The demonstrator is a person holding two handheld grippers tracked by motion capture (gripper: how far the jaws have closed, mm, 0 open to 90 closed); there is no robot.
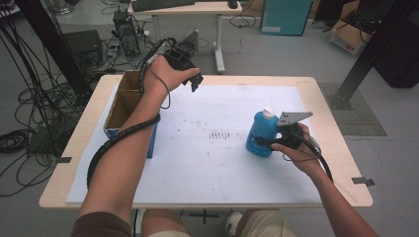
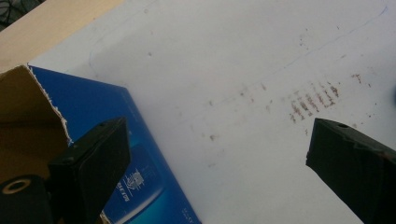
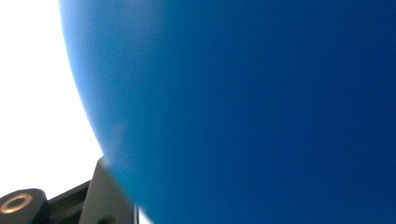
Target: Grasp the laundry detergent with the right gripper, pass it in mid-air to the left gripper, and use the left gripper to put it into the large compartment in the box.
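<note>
We have the blue bottle [image 1: 260,134] standing upright on the white sheet [image 1: 217,163] that covers the tabletop [image 1: 89,133], and the jaws of the right gripper [image 1: 276,141] are clamped on its lower body from the side; in the right gripper view the bottle's blue wall [image 3: 243,112] sits hard against the lens. Our judgement is that the grip sits low on a rounded, smooth body, so if we lift, the heavier upper part with its white cap [image 1: 268,112] could tip away from the jaws and the bottle could rotate or slip out. A slide instead of a lift could drag the sheet along.

Well apart from those jaws, the left gripper [image 1: 193,84] hangs above the far left of the sheet with its jaws spread wide on nothing. Just below and beside them is the open cardboard box [image 2: 88,121]. If the bottle is bound for it, we risk catching the torn box rim [image 2: 46,98], or meeting the left gripper, unless that hand clears first.
</note>
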